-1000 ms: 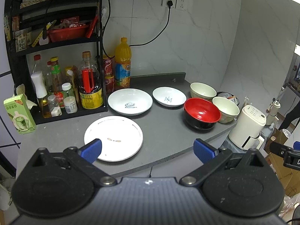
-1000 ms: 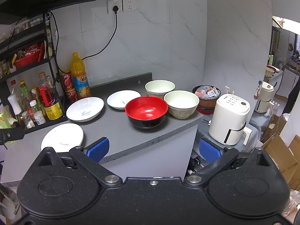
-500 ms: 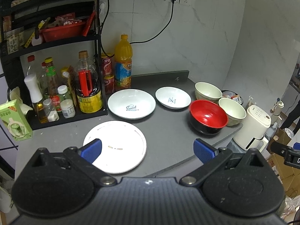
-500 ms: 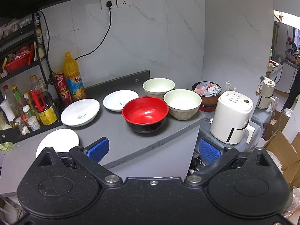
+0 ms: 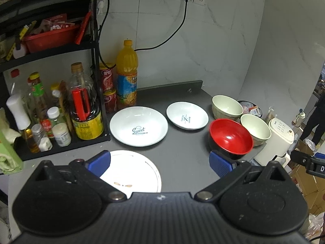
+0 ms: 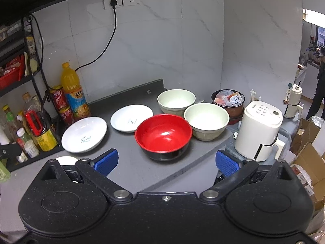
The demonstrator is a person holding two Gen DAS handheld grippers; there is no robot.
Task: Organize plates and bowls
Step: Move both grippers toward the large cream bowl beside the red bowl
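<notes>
Nothing is stacked or sorted yet, as far as the two views show; the task looks to be at its very beginning. On the grey counter (image 5: pixel 182 158) all six dishes lie separately. The flat white plate (image 5: pixel 132 174) is nearest, at the left, and partly hidden under the left gripper (image 5: pixel 160 161). Behind it is the plate with the word "Sweet" (image 5: pixel 139 126), and to the right of that the smaller white plate (image 5: pixel 186 115). These three are near each other but none lies on another.

The bowls form a group at the right end of the counter. The red bowl (image 6: pixel 163 136) is the nearest one, the right cream bowl (image 6: pixel 206 121) stands just beside it, and the far cream bowl (image 6: pixel 176 101) is behind, close to the wall. The two cream bowls seem to touch, or almost; I cannot tell exactly.

The left gripper has its blue fingers spread wide and holds nothing; it hovers over the flat white plate. The right gripper (image 6: pixel 166 161) is also spread wide and empty, in front of the red bowl, with the bowl between the lines of its fingers but farther away.

What is left, in my judgement, is all of the work: to put the three plates in one pile and the three bowls one inside another
</notes>
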